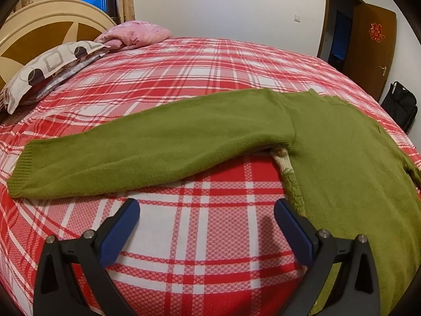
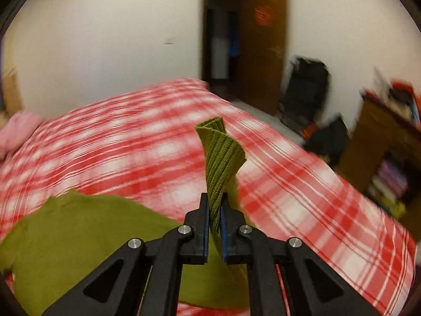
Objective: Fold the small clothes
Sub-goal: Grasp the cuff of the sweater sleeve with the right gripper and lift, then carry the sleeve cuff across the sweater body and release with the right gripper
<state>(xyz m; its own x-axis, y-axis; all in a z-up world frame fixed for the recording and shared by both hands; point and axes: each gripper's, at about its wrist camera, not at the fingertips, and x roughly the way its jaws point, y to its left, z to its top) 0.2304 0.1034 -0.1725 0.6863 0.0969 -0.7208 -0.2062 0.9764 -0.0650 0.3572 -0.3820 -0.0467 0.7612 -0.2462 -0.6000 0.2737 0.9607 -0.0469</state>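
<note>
A green knit sweater [image 1: 342,158] lies on the red plaid bed [image 1: 184,79], one long sleeve [image 1: 131,152] stretched out to the left. My left gripper [image 1: 206,208] hovers open just short of that sleeve, nothing between its blue pads. In the right wrist view my right gripper [image 2: 215,208] is shut on a ribbed green cuff [image 2: 222,152], which sticks up twisted above the jaws. The sweater's body [image 2: 79,231] sags below and to the left of it. The right wrist view is blurred by motion.
Pillows [image 1: 52,63] and a pink quilt [image 1: 134,34] lie by the headboard at the far left. An open brown door [image 1: 373,50] and black bags [image 1: 400,105] stand beyond the bed's right edge. A bookshelf [image 2: 389,163] stands at the right.
</note>
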